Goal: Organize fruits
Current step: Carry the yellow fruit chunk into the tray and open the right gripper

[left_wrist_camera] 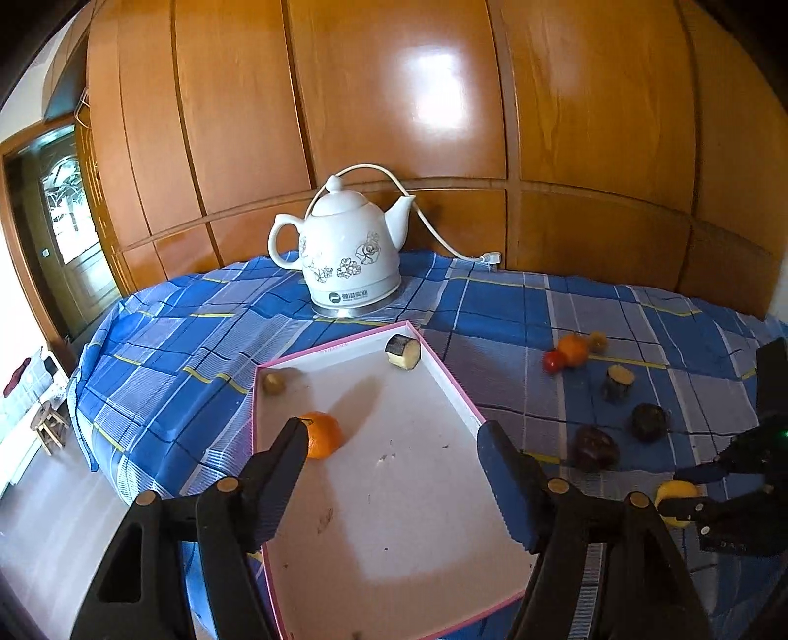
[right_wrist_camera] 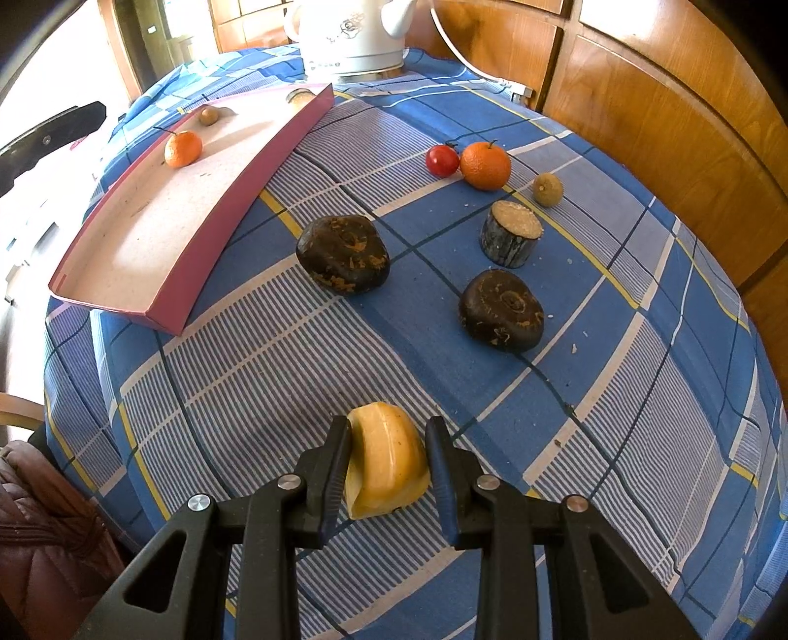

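A white ceramic electric kettle (left_wrist_camera: 347, 251) with a grey floral print stands upright on its metal base at the far edge of the desk (left_wrist_camera: 497, 305), which is covered by a blue checked cloth. Its white cord (left_wrist_camera: 433, 224) runs to a plug (left_wrist_camera: 490, 258) by the wooden wall panelling (left_wrist_camera: 394, 98). At far left, a glazed door (left_wrist_camera: 64, 197) and a small wooden stool (left_wrist_camera: 49, 426) on the floor.

In my left wrist view, my right tool (left_wrist_camera: 689, 492) covers most of the yellow fruit (left_wrist_camera: 677, 490), and my left tool's finger (left_wrist_camera: 290, 443) hides one edge of the orange (left_wrist_camera: 325, 433) in the pink-rimmed tray (left_wrist_camera: 443, 364). In my right wrist view, the top frame edge cuts off the white kettle (right_wrist_camera: 352, 44), and the tray's far wall half hides a small cut piece (right_wrist_camera: 300, 96), too small to identify.
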{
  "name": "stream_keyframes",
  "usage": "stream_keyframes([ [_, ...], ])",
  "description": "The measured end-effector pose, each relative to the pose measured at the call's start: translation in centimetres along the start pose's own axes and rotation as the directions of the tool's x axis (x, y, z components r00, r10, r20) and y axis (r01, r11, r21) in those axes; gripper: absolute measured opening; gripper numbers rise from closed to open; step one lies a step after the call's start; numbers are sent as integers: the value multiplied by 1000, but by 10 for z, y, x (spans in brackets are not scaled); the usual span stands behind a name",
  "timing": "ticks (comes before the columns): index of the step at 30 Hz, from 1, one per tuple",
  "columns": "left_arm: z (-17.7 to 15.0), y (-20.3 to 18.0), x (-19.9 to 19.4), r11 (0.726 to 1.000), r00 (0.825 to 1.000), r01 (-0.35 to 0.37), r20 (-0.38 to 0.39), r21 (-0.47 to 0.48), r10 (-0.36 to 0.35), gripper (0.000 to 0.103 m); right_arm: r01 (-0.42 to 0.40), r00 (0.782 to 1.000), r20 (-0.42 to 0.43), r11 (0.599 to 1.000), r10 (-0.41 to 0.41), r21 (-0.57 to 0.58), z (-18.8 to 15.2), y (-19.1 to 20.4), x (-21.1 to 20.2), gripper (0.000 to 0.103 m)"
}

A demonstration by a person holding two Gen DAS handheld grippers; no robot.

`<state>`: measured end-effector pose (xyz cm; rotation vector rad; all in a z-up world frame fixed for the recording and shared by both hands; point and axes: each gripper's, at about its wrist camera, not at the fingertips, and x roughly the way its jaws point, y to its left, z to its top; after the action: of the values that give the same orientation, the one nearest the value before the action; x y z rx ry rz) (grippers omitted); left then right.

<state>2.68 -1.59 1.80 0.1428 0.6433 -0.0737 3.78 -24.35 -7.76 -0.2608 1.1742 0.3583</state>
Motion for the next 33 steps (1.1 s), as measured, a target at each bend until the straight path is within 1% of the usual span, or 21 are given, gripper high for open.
stream_keyframes([
  [6, -4, 3, 0, 1000, 1000, 1, -7, -10, -1, 73, -1, 1000, 12, 1000, 1, 10, 0, -2, -2, 30],
  [8, -7, 7, 1, 1000, 1000, 5, -17, -22, -6, 73, -14, 999, 31, 999, 13, 33, 1, -5, -6, 27],
  [11, -12, 15, 3, 999, 999, 9, -36, -48, -11, 73, -54, 997, 59, 996, 50, 68, 5, -9, -13, 26],
  [13, -17, 22, 4, 998, 999, 3, -43, -59, -6, 73, -46, 997, 64, 997, 43, 57, 8, -6, -16, 26],
  [15, -21, 30, 5, 997, 999, -11, -51, -72, 7, 73, -46, 997, 60, 997, 42, 65, 11, -5, -17, 17],
  [17, -26, 40, 6, 995, 998, -29, -60, -93, 24, 73, -51, 997, 70, 995, 45, 82, 16, -4, -21, 15],
  [18, -28, 45, 6, 994, 997, -39, -63, -102, 33, 73, -54, 996, 81, 995, 48, 80, 19, -2, -24, 7],
  [19, -30, 49, 7, 993, 997, -47, -66, -111, 39, 73, -56, 995, 92, 996, 49, 76, 22, 2, -27, 2],
  [22, -34, 62, 8, 987, 996, -66, -77, -147, 55, 73, -34, 994, 109, 998, 28, 51, 34, 8, -35, 2],
  [25, -37, 70, 6, 983, 996, -67, -73, -171, 55, 73, -32, 995, 95, 996, 24, 87, 38, -2, -30, 2],
  [26, -37, 71, 6, 983, 996, -66, -70, -173, 55, 73, -38, 995, 92, 994, 29, 98, 37, -4, -31, 4],
  [28, -38, 72, 7, 982, 996, -64, -71, -175, 52, 74, -74, 994, 91, 989, 62, 131, 34, -14, -32, 15],
  [29, -39, 72, 8, 982, 996, -61, -73, -176, 49, 74, -87, 993, 91, 985, 74, 150, 32, -18, -32, 25],
  [30, -39, 71, 8, 983, 996, -58, -74, -177, 45, 74, -95, 993, 90, 982, 81, 164, 30, -22, -32, 30],
  [31, -40, 70, 9, 983, 996, -53, -75, -177, 40, 74, -105, 992, 89, 979, 90, 175, 28, -24, -31, 30],
  [33, -41, 67, 9, 984, 996, -45, -78, -175, 32, 74, -124, 990, 85, 973, 109, 193, 27, -26, -26, 37],
])
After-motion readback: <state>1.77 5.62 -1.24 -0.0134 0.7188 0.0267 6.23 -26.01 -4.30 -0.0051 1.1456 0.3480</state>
